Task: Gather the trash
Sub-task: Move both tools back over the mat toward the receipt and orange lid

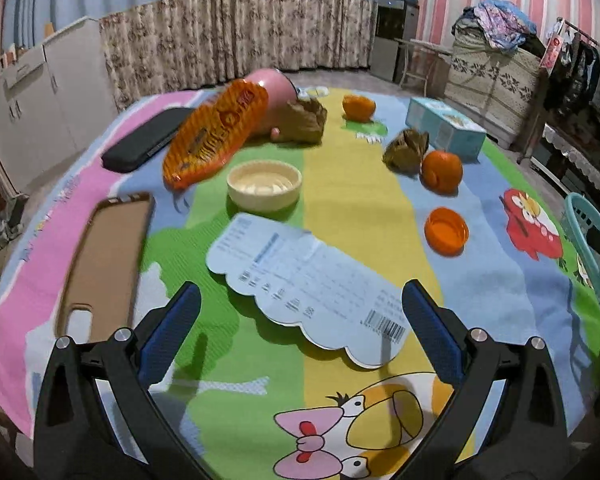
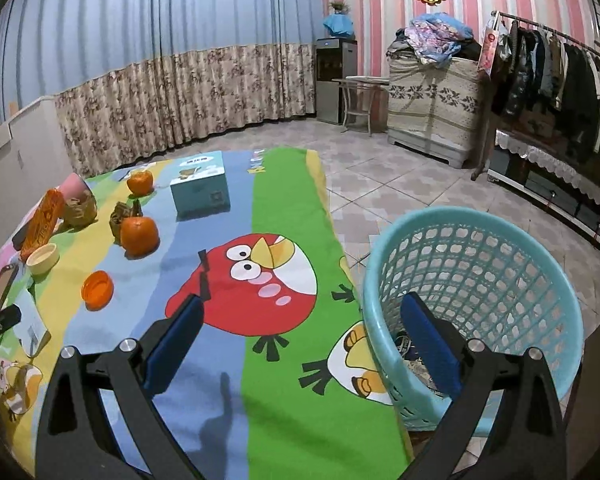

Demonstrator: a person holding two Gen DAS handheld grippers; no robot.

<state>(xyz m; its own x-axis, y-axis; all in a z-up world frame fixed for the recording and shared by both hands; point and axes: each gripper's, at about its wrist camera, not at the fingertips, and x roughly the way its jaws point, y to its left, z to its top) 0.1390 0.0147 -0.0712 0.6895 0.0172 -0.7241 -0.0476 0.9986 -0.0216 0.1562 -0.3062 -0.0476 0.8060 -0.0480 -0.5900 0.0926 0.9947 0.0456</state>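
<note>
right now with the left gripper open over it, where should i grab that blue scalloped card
Take the blue card by its near scalloped edge, coming in low from the left gripper's side. That edge casts a shadow, suggesting it curls off the cloth, so one finger could probably slip under; the rest seems to lie flat.

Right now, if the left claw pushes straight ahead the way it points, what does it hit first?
Most likely the blue paper card: it lies flat on the cloth directly between the open left claw fingers. Beyond it sits the cream bowl. Depth is hard to judge through the fisheye.
</note>
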